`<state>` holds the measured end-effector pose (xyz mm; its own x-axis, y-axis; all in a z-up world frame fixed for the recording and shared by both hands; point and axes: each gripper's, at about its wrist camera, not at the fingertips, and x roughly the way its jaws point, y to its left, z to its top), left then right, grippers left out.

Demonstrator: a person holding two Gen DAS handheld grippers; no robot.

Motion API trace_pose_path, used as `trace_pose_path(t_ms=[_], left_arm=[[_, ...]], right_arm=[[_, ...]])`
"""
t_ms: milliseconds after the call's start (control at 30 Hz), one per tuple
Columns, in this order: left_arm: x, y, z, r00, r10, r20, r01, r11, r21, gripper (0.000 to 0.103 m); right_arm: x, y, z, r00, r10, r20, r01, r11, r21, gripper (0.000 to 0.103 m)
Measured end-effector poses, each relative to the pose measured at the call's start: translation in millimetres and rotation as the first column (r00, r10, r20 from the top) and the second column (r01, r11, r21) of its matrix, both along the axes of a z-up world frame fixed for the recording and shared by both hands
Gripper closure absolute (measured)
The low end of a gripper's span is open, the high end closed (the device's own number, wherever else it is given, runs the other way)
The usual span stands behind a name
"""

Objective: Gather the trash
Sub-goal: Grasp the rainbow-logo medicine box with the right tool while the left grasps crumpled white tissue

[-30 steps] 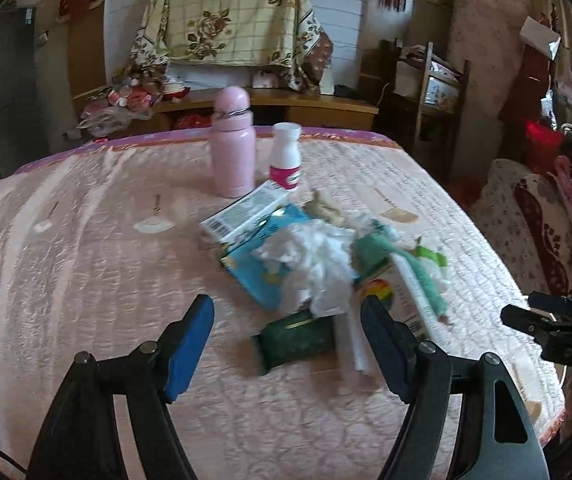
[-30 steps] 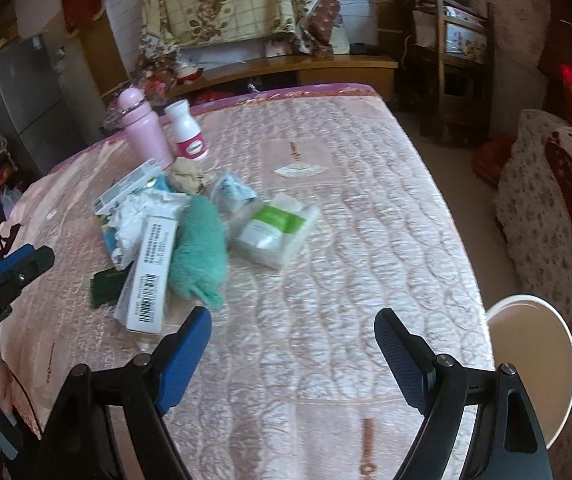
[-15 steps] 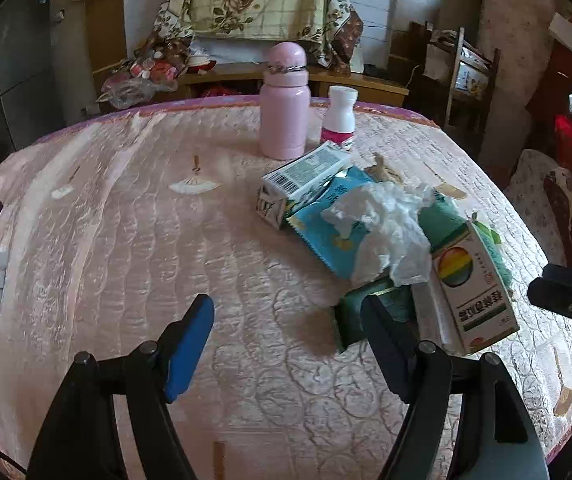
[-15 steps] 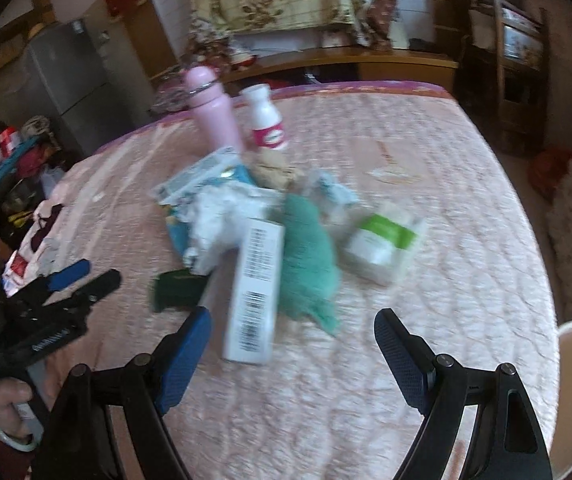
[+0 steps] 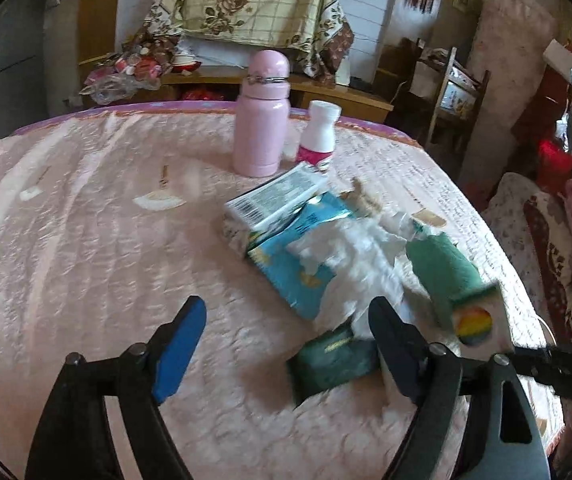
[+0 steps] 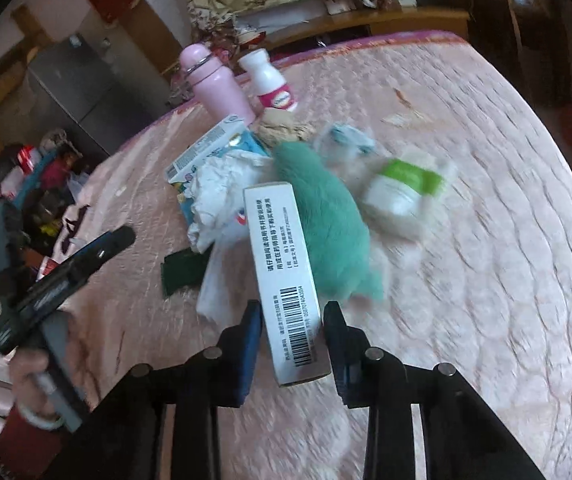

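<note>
1. Both tongs first: the right gripper [image 6: 292, 330] has its blue pads closed against the two long sides of a white carton [image 6: 286, 276], gripping it at the barcode end; the left gripper [image 5: 286, 340] stands wide apart with nothing between its pads, hovering over the bed.
2. Pink quilted mattress [image 5: 85, 260] fills most of both views and carries everything else.
3. Trash heap sits toward 2 o'clock from the left gripper and at 12 o'clock from the right one.
4. Teal fuzzy cloth [image 6: 328, 224] lies just beside the white carton, at its 2 o'clock, touching it along one edge.
5. Crumpled white tissue [image 5: 350, 256] spreads over a light blue packet [image 5: 286, 272], at the carton's 10 o'clock in the right wrist view.
6. Pink bottle [image 5: 261, 116] stands upright at 12 o'clock of the heap, with a small white bottle [image 5: 320, 134] bearing a pink label just beside it at 3 o'clock.
7. White printed box [image 5: 273, 200] leans on the blue packet, close below the pink bottle.
8. Green-banded white pack [image 6: 406, 192] lies at 3 o'clock of the teal cloth; blur hides whether they touch.
9. Dark green wrapper [image 5: 334, 356] lies at the heap's near edge, right by the left gripper's right-hand finger.
</note>
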<state>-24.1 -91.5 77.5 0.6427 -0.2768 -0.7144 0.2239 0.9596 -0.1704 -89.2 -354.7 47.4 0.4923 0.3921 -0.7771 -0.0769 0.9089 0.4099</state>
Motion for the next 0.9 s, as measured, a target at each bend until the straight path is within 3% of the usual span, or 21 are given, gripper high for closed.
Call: trace_pose_path(t_ms=[133,333,367,400,433,467,500,667,900], left_arm=[[25.6,-22.9,-8.1,1.000,-0.006,-0.020,0.006,1.000,0.006,0.019],[54.8,-53.9,-21.5,0.996,-0.043,-0.078,0.042,0.999,-0.012,0.022],[57.5,-59.1,-24.0,0.994,-0.061,-0.089,0.059,0.998,-0.018,0.045],[59.1,-61.9,-26.0,0.992,-0.068,-0.104,0.067,0.998,-0.012,0.083],[61.5,-64.0,-29.0,0.989,-0.069,-0.131,0.069,0.998,-0.003,0.095],[62.3,-63.3,-31.2,0.985,-0.073,-0.154,0.070,0.997,-0.020,0.095],[60.8,-62.0,-30.6,0.985,-0.078,-0.154,0.073,0.997,-0.034,0.095],[36.5,-48.9,-6.2,0.996,-0.059,-0.065,0.058,0.998,-0.017,0.095],[3.0,-30.4,32.6,0.998,-0.067,-0.008,0.067,0.997,-0.048,0.095]], right_arm=[[-17.3,-21.8,1.9,0.999,0.005,-0.033,-0.004,1.000,0.011,0.069],[-28.7,-43.2,-7.1,0.996,-0.020,-0.089,0.013,0.997,-0.078,0.068],[-28.3,-46.3,-9.7,0.995,-0.031,-0.098,0.022,0.996,-0.088,0.068],[-28.3,-48.7,-10.4,0.994,-0.040,-0.106,0.031,0.996,-0.089,0.059],[-28.8,-52.8,-11.4,0.992,-0.059,-0.113,0.049,0.995,-0.086,0.049],[-28.8,-56.1,-11.4,0.989,-0.090,-0.114,0.078,0.992,-0.103,0.029],[-30.3,-58.2,-9.7,0.989,-0.110,-0.103,0.098,0.988,-0.118,0.026],[-29.7,-55.3,-0.3,0.990,-0.133,-0.044,0.129,0.988,-0.086,0.026],[4.6,-29.4,-10.5,0.982,-0.187,-0.030,0.176,0.959,-0.220,0.026]])
